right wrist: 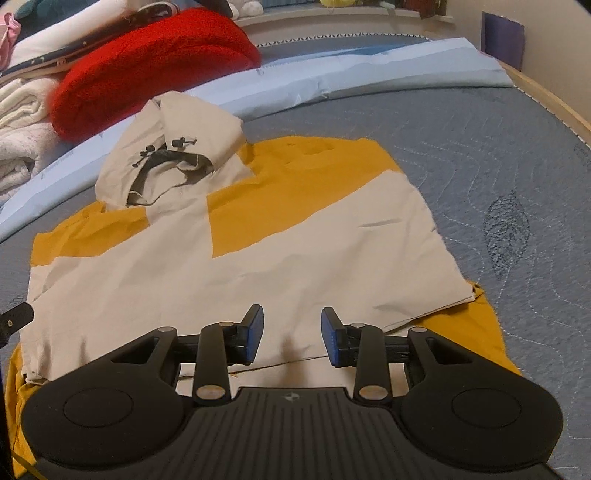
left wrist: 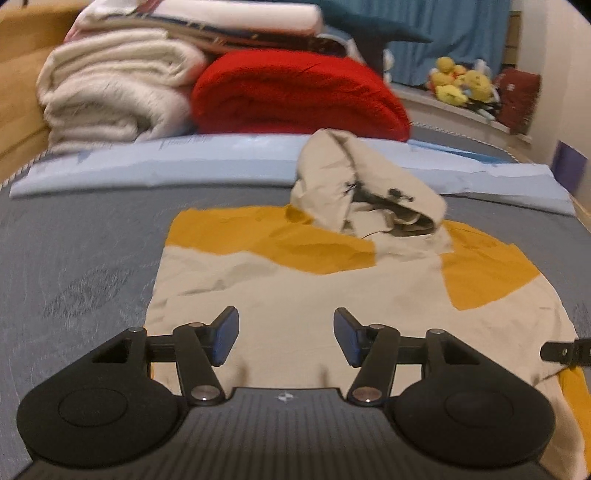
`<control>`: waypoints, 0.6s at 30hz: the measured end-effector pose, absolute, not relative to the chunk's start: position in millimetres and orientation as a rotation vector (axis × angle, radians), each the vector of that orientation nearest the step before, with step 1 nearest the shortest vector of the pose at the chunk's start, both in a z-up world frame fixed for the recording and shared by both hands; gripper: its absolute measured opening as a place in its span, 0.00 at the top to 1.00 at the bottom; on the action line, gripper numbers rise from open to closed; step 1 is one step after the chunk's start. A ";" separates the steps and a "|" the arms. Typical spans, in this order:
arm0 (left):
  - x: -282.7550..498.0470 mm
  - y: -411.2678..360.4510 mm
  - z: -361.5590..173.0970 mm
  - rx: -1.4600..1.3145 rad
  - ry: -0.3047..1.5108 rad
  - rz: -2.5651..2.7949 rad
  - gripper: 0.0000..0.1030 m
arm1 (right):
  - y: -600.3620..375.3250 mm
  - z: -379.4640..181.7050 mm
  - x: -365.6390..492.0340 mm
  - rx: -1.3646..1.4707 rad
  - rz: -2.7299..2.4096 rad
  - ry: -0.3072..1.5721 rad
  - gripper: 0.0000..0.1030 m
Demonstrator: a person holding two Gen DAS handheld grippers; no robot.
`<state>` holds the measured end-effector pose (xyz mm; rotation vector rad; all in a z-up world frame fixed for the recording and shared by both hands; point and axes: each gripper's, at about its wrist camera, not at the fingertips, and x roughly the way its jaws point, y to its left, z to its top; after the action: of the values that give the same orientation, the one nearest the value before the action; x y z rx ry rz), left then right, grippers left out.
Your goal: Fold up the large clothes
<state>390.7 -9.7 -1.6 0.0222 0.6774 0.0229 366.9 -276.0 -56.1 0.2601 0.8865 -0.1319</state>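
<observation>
Hooded jacket point(right wrist: 229, 258) flat on grey mattress point(right wrist: 498, 177)

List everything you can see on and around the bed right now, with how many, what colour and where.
jacket: one, beige and mustard yellow, hooded, lying flat on the bed
bed cover: one, grey quilted, under the jacket
sheet: one, light blue, folded strip beyond the hood
red blanket: one, red, folded, behind the sheet
white blanket: one, cream, folded, beside the red blanket
stuffed toys: several, yellow, on the far ledge
curtain: one, blue, at the back
left tool: one, black with blue pads, open above the jacket hem
right tool: one, same colours, open above the hem
</observation>
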 end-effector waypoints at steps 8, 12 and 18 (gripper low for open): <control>379.3 -35.0 3.7 0.123 0.574 -0.045 0.50 | -287.9 -49.0 358.5 0.259 -0.119 0.871 0.65; 381.9 -41.5 2.9 0.131 0.576 -0.046 0.77 | -295.8 -46.6 356.2 0.272 -0.107 0.865 0.64; 386.7 -41.2 9.5 0.125 0.562 -0.031 0.81 | -309.7 -42.0 356.9 0.250 -0.108 0.838 0.65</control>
<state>386.7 -41.2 9.5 0.1250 0.5625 -0.0306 356.9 -309.7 -42.0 0.2500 0.8379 -0.1081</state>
